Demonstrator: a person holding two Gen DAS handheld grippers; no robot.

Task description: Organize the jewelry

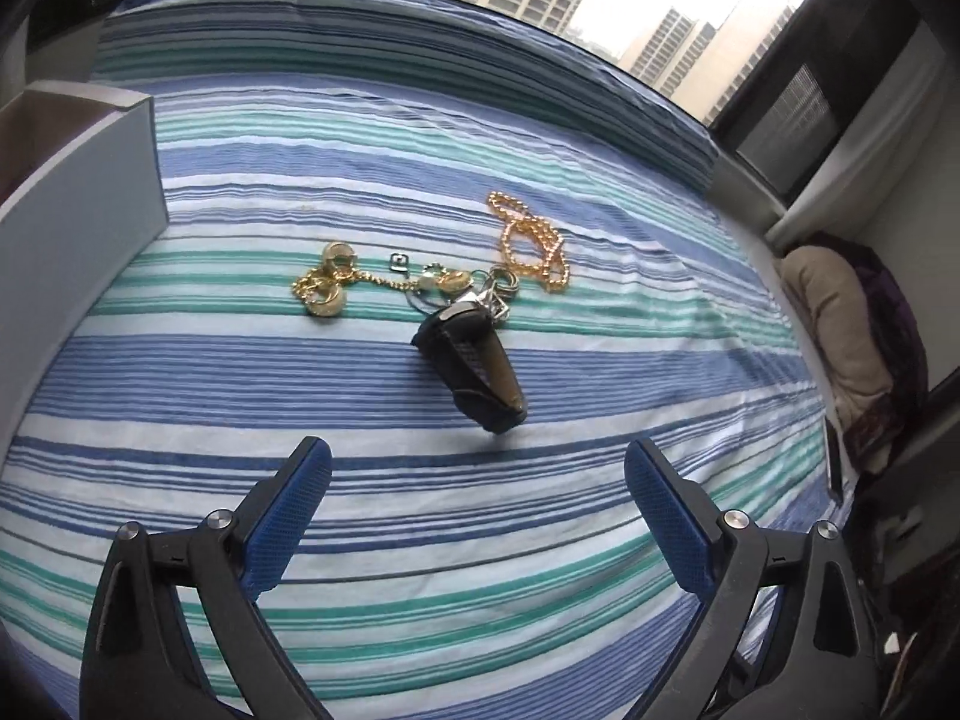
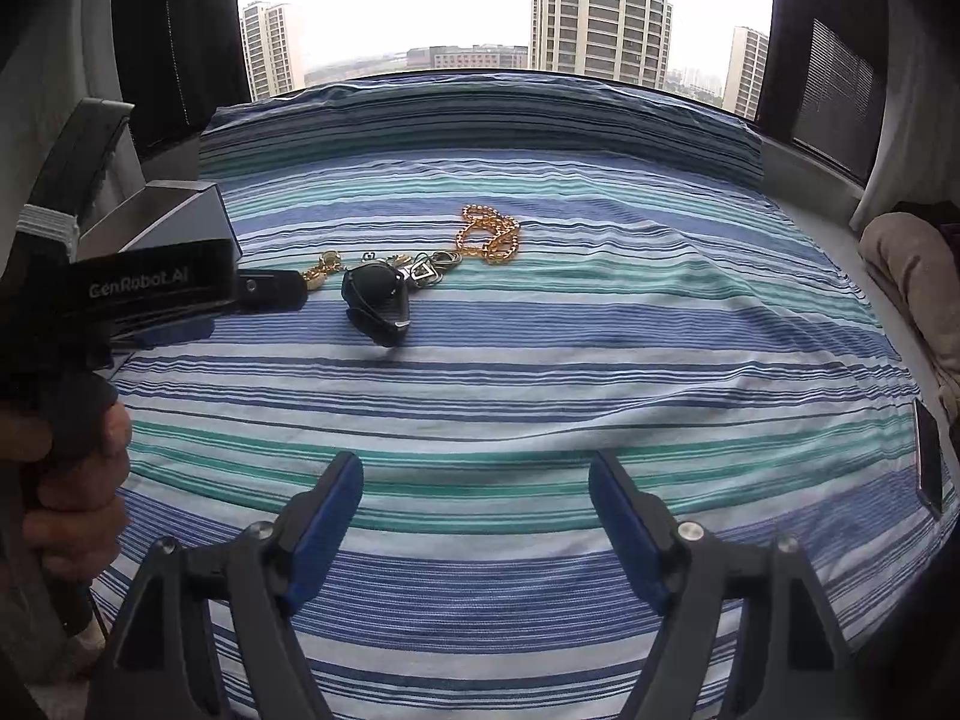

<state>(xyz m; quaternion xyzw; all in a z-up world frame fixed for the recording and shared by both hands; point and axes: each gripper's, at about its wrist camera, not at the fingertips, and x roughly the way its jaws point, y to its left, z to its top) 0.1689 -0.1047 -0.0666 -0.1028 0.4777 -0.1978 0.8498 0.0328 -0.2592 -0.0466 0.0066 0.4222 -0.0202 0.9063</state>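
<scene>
Jewelry lies in a cluster on the striped bedsheet (image 1: 420, 510). A gold bead necklace (image 1: 531, 240) (image 2: 489, 234) is farthest right. A black watch (image 1: 474, 369) (image 2: 377, 300) lies nearest me. Gold hoop earrings with a gold chain (image 1: 327, 291) (image 2: 321, 273) lie left, with silver rings and pendants (image 1: 480, 291) (image 2: 429, 270) between. A grey open box (image 1: 78, 222) (image 2: 162, 222) stands at the left. My left gripper (image 1: 477, 468) is open and empty, short of the watch. My right gripper (image 2: 474, 480) is open and empty, well short of the cluster.
The left gripper's body (image 2: 150, 288) and the hand holding it fill the left of the right wrist view, beside the box. A window runs along the bed's far edge. A beige cushion (image 2: 912, 276) and a dark phone-like slab (image 2: 929, 456) lie at the right.
</scene>
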